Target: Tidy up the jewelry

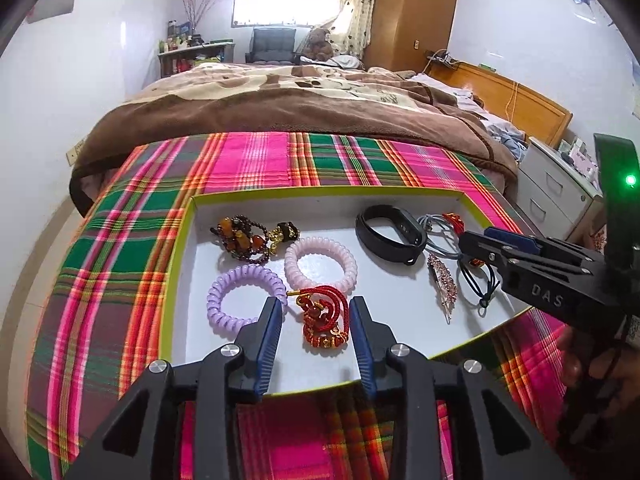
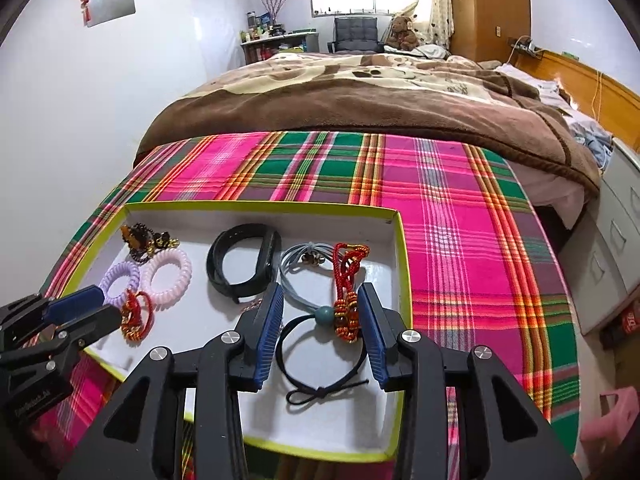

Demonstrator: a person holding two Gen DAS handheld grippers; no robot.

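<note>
While the white tray [image 1: 192, 264] is lying on the plaid cloth [image 1: 256, 160], 2 spread grippers are hovering over it: the left gripper [image 1: 316, 308] flanking the red cord bracelet [image 1: 324, 320], the right gripper [image 2: 322, 300] flanking the black hair tie [image 2: 320, 360].

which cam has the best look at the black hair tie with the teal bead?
Right wrist view: the black hair tie lies whole between the open right tongs, with bead and knot clear. In the left wrist view, it sits at the tray's far right, partly hidden behind the right tongs.
</note>
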